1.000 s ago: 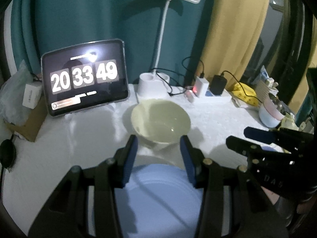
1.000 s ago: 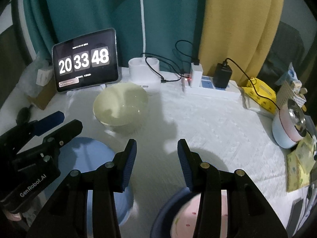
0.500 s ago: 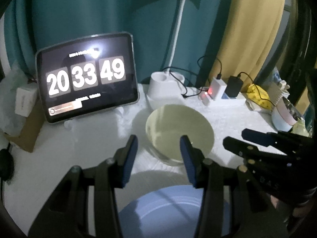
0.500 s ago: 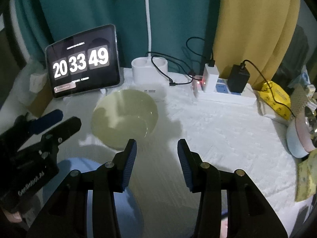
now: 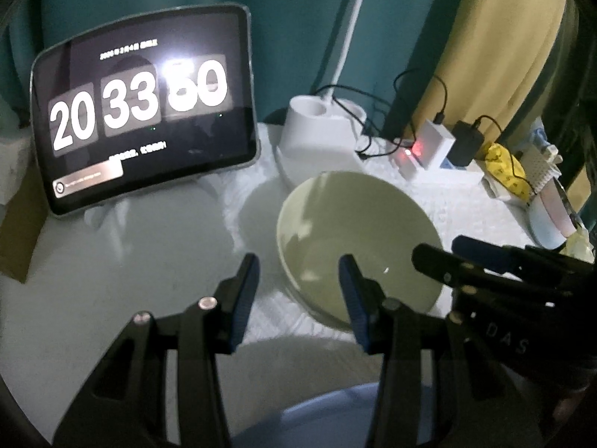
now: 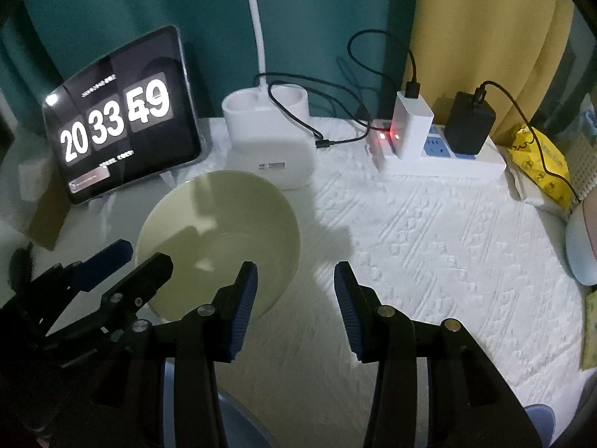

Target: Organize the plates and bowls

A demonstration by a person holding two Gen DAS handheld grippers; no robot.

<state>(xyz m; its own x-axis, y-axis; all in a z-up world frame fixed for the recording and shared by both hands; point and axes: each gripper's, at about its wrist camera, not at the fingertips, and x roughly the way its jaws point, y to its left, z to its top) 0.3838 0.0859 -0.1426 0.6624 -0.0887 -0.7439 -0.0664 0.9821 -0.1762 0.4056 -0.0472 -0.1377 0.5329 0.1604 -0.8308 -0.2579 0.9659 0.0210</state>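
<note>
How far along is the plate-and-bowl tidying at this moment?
Nothing looks stacked yet. The pale green bowl sits alone on the white cloth, apart from the blue plate at the near edge. In hand: nothing; the left gripper and right gripper flank the bowl, jaws open and empty. Left: grasping the bowl and grouping the dishes.

Blue plate [image 5: 335, 407]: cut off by the lower frame edge and partly covered by the left gripper [image 5: 298, 295] arms. Lamp stem [image 6: 255, 18]: head out of frame. Tablet [image 5: 141, 108]: small print illegible, seconds digits smeared. Pink-and-blue vessel [image 6: 582, 246], possibly a bowl: clipped at right edge.
</note>
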